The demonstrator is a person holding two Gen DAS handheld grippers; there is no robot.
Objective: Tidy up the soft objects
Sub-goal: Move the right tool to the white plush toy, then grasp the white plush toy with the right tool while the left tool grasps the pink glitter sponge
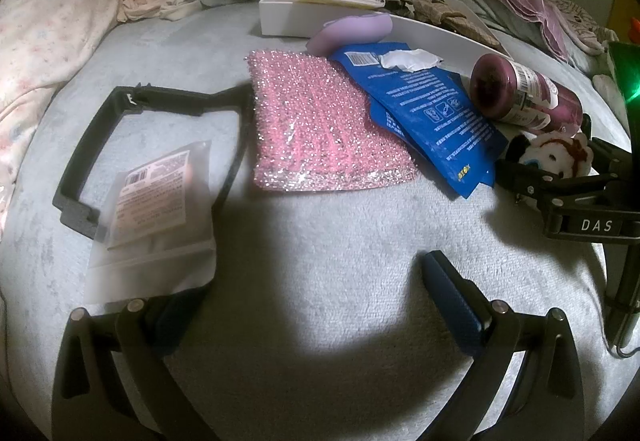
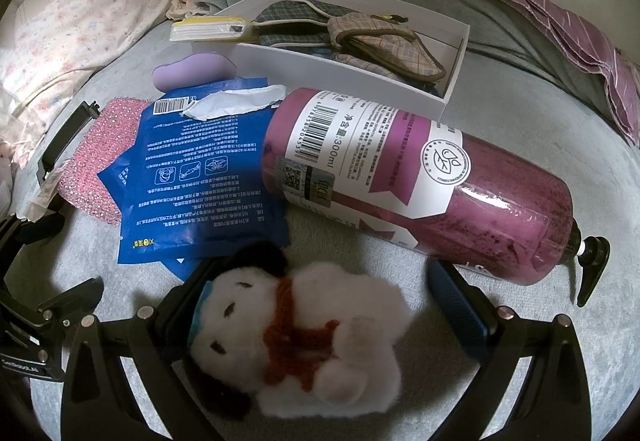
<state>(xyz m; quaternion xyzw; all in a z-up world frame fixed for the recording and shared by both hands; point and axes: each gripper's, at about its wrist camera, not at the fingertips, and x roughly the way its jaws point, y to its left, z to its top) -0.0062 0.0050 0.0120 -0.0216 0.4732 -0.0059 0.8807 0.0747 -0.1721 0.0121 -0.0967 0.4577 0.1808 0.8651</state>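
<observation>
Grey bedspread [image 2: 500,321], fluffy white plush [image 2: 304,337]

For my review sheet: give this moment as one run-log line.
left gripper: open, empty | right gripper: open around plush, not clamped | box: holds cloths | bottle: lying beside plush

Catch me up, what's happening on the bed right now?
A person is sorting soft items on a grey blanket with two hand-held grippers. The right hand-held gripper is open around a white plush dog wearing a red scarf, its jaws not yet closed on it. The left hand-held gripper is open and holds nothing; a clear pouch lies by its left finger. The pink sparkly sponge, blue packets and purple bottle lie outside the white box, which already holds plaid fabric items.
</observation>
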